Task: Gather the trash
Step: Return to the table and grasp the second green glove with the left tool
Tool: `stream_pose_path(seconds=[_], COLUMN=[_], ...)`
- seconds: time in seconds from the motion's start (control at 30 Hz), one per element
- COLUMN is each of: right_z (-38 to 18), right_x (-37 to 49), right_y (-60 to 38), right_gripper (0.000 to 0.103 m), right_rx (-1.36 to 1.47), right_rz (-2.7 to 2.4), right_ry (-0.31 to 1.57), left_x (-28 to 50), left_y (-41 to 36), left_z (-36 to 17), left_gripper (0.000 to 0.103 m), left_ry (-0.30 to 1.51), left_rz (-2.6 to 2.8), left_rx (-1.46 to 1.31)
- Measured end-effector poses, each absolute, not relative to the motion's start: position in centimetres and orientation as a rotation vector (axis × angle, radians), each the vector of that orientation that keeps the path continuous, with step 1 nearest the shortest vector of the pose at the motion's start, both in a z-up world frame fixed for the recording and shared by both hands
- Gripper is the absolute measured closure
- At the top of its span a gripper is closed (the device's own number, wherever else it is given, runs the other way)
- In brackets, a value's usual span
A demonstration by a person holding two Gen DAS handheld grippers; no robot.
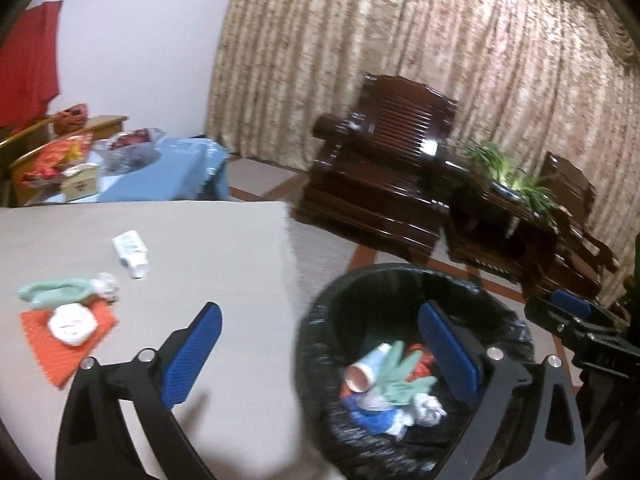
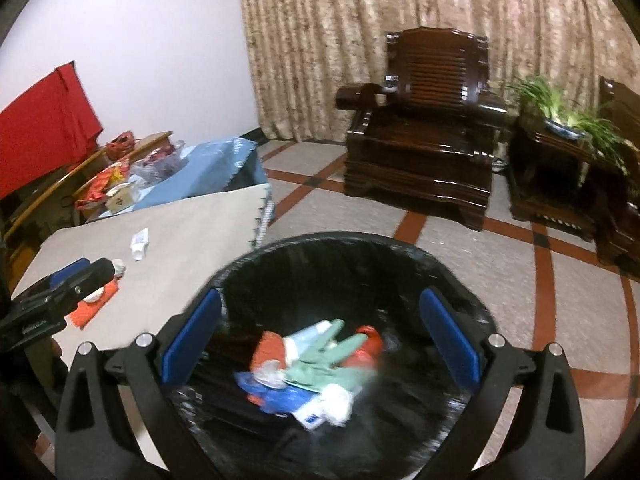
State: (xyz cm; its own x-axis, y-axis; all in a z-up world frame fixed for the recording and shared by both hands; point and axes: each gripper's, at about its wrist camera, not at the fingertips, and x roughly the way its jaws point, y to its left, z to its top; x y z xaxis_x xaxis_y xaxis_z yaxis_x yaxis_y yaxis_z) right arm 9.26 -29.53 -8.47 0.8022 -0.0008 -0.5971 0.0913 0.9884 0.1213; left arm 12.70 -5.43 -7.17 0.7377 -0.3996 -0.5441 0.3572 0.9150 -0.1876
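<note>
A black-lined trash bin [image 1: 320, 320] [image 2: 460, 280] stands on the floor beside the grey table [image 1: 224, 240] [image 2: 192, 224]. It holds a green glove [image 1: 404, 376] [image 2: 332, 360], a paper cup, crumpled paper and red and blue scraps. On the table lie a white tube [image 1: 130, 254] [image 2: 140, 243], a green glove [image 1: 56, 292], a white crumpled item [image 1: 72, 324] on an orange cloth [image 1: 52, 356] and a clear wad [image 1: 106, 284]. My left gripper [image 1: 320, 356] is open and empty, straddling the table edge and bin. My right gripper [image 2: 320, 356] is open and empty above the bin.
A dark wooden armchair [image 2: 424, 128] and a side table with a green plant [image 2: 560, 120] stand by the curtain. A blue-covered table [image 1: 168, 176] with clutter sits behind the grey table. The right gripper shows at the left wrist view's right edge [image 1: 572, 312].
</note>
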Motion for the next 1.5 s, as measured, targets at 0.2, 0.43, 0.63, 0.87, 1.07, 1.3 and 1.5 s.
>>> stream_pose_path(seconds=[0.2,0.43,0.63,0.87,1.07,1.3,1.5], right_z=[-7.8,-7.6,-7.9,-9.2,-11.0,-12.8,-13.5], right_x=[11.9,15.2,18.1,21.8,25.0,28.2,29.9], right_y=[-24.8,-19.7,-15.9,-12.0,-9.2,-6.9,-6.0], right_gripper=[0.006,0.006,0.006,0.006,0.006,0.006,0.006], right_rx=[0.099,0.060,0.036,0.009,-0.016,-0.041,-0.045], right_rz=[0.055,0.148,0.199,0.238,0.263,0.283,0.291], right_ry=[0.625,0.627,0.628,0.647,0.683,0.707,0.717], left_x=[12.7,13.2,14.5,17.5,19.7,22.6,24.5], left_y=[-0.8,4.6,9.2,13.9,16.1,16.8,16.4], left_z=[-7.4,-7.9,-8.5,-10.6,-12.9,-14.4,-15.3], left_gripper=[0.006,0.006,0.006,0.006,0.006,0.007,0.026], left_ry=[0.596,0.584,0.577,0.619,0.658,0.695,0.729], left_rz=[-0.300,-0.181,-0.071,0.021,0.031,0.012,-0.041], left_rx=[-0.058,-0.065,-0.073,-0.095,-0.134,-0.161,-0.178])
